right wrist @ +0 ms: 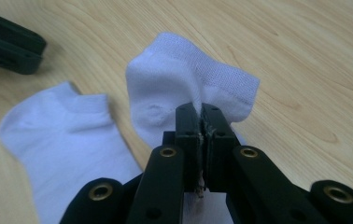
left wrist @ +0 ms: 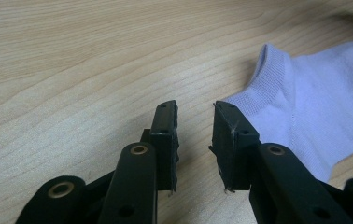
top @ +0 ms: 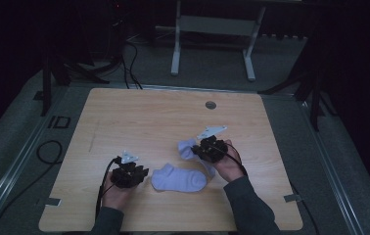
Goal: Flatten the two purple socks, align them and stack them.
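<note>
Two white ankle socks are on the wooden table (top: pixel 139 117). One sock (top: pixel 179 178) lies flat near the front edge, also seen as the flat sock (left wrist: pixel 314 107) and the flat sock (right wrist: pixel 67 135). My left gripper (top: pixel 133 174) rests just left of it, open, nothing between its jaws; the left gripper (left wrist: pixel 195 126) has its right fingertip at the sock's cuff. My right gripper (top: pixel 206 147) is shut on the second sock (top: pixel 187 147), pinching its fabric. The pinched sock (right wrist: pixel 184 79) bunches up above the right gripper (right wrist: pixel 200 114).
A round grommet (top: pixel 210 105) sits near the table's far edge. A white metal frame (top: pixel 212 29) stands on the floor behind the table. Cables (top: pixel 48 152) lie on the floor at left. The left gripper (right wrist: pixel 6 39) shows at the top left of the right gripper view.
</note>
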